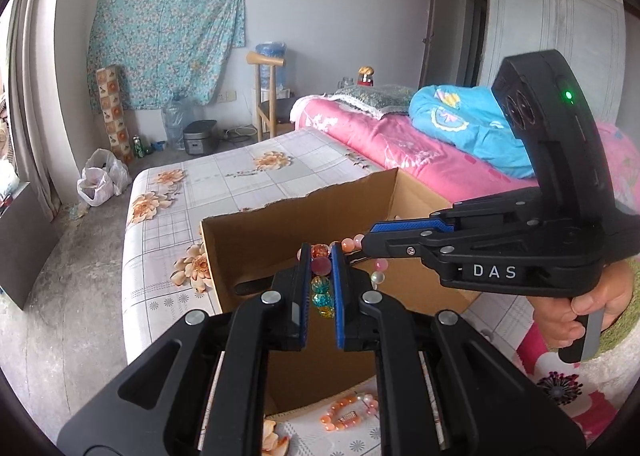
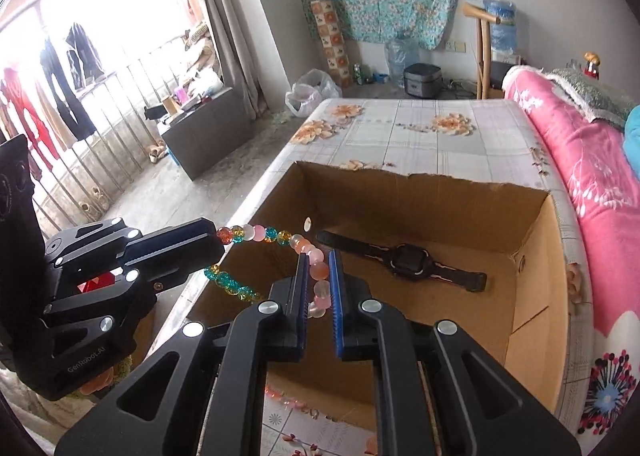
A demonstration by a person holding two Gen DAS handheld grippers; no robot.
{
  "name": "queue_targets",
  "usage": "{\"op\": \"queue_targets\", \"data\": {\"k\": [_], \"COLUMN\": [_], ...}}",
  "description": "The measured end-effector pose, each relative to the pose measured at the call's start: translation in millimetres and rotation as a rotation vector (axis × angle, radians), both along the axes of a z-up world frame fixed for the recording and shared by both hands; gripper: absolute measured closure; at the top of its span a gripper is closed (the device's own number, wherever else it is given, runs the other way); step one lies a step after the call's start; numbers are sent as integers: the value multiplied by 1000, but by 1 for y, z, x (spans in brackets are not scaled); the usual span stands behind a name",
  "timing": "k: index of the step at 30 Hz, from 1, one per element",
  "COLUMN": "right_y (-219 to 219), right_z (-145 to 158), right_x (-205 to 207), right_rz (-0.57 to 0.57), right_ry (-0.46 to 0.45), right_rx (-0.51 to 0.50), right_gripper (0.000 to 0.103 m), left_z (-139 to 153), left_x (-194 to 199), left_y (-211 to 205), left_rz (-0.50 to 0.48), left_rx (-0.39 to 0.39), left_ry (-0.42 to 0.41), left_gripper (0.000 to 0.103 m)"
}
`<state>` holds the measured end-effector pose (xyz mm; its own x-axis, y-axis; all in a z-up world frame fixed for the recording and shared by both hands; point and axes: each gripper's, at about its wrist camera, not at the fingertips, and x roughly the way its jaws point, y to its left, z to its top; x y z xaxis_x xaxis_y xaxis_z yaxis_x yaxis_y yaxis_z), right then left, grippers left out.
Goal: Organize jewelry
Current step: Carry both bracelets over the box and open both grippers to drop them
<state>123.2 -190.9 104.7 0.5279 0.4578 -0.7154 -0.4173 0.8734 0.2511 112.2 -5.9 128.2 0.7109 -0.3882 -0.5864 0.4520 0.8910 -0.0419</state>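
Note:
A string of coloured beads (image 1: 322,298), pink, orange, teal and yellow, hangs stretched between my two grippers above an open cardboard box (image 1: 280,223). My left gripper (image 1: 320,252) is shut on the teal and yellow end. My right gripper (image 1: 367,242) comes in from the right, shut on the pale pink beads. In the right wrist view the bead string (image 2: 272,234) runs from the left gripper (image 2: 221,243) across to the right gripper (image 2: 319,262) over the box (image 2: 420,177). A black wristwatch (image 2: 408,260) lies on the box floor.
An orange bead bracelet (image 1: 348,412) lies on the flowered tablecloth (image 1: 240,179) in front of the box. A pink bed (image 2: 580,159) runs along the table's right side. A person's hand (image 1: 572,312) holds the right gripper's handle.

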Motion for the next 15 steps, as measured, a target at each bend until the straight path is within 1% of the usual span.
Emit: {"op": "queue_targets", "data": {"k": [3, 7, 10, 15], "right_y": [8, 17, 21, 15], "right_z": [-24, -56, -74, -99], "right_x": [30, 58, 76, 95], "right_rz": [11, 8, -6, -51], "right_ry": [117, 254, 336, 476], "right_rx": [-11, -40, -51, 6], "right_gripper": [93, 93, 93, 92], "left_z": [-20, -44, -54, -66], "left_x": [27, 55, 65, 72], "left_y": [-1, 0, -1, -8], "left_rz": [17, 45, 60, 61], "left_rx": [50, 107, 138, 192], "left_ry": [82, 179, 211, 239], "left_gripper": [94, 94, 94, 94]}}
